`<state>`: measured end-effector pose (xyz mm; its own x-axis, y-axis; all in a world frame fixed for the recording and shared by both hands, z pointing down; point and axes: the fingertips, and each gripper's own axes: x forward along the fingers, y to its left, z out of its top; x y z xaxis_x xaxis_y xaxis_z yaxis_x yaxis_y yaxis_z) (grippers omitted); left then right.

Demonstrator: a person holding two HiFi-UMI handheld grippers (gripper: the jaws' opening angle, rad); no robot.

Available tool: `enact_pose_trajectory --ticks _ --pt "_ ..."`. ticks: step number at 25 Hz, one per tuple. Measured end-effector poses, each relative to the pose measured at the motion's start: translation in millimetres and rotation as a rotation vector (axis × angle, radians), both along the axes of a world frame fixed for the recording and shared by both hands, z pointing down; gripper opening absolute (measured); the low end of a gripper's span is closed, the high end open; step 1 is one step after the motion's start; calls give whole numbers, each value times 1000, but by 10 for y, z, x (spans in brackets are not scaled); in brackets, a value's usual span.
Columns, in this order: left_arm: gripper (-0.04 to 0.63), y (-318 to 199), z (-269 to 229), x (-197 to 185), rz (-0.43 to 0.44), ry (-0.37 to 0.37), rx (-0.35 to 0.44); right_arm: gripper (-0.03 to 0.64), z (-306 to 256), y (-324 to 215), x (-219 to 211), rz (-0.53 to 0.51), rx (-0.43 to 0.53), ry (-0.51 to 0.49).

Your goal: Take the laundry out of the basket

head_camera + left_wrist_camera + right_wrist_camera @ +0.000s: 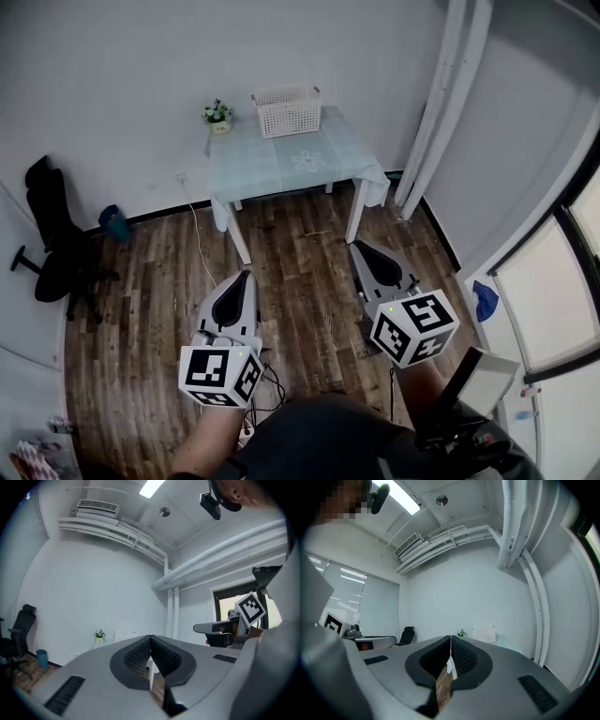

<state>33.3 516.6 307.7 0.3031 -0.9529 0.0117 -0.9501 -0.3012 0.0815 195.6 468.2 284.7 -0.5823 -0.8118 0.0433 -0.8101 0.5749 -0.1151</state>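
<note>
Looking down in head view: both grippers sit low over the wood floor, well short of the bench and pointing toward it. The left gripper has its fingers together with nothing in them. The right gripper is the same, closed and empty.

On the bench's back edge by the wall stands the basket, just right of a potted plant. I can't make out the laundry inside from here. The bench's front edge and cloth overhang face the grippers, with open floor between.

- **Left side:** an office chair and a blue bin stand along the left wall, well apart from the bench.
- **Floor:** a cable runs past the bench's front left leg.
- **Right side:** vertical pipes stand in the corner just right of the bench, with a window further right.

Left gripper view: the left gripper has its fingers meeting at the tips with nothing between. A white bench leg shows through the slot below them. The basket and potted plant are small beyond, left of the tips. The office chair and blue bin are at far left. The right gripper is off to the right.

Right gripper view: the right gripper has its fingers shut tip to tip and is empty. Floor and a bench corner show through the slot. The basket is far off, just right of the tips, with the potted plant beside it and the office chair further left. The left gripper is at the left edge, and the pipes run up the right side.
</note>
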Motion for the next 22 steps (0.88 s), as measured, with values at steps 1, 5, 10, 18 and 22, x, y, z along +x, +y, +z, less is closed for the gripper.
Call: enact_pose_trajectory --ticks 1,5,10,18,22 --pt "8 -1 14 -29 14 6 -1 15 15 -5 -43 4 -2 7" --pt "8 38 46 -159 63 40 4 15 79 26 -240 16 6 60" --pt "8 -62 72 -391 83 68 8 15 104 -14 -438 28 -9 58" --pt "8 -545 201 -359 113 74 -1 17 95 -447 -502 22 18 56" --pt "8 -1017 241 -328 96 54 -7 15 113 -966 -502 -2 26 23"
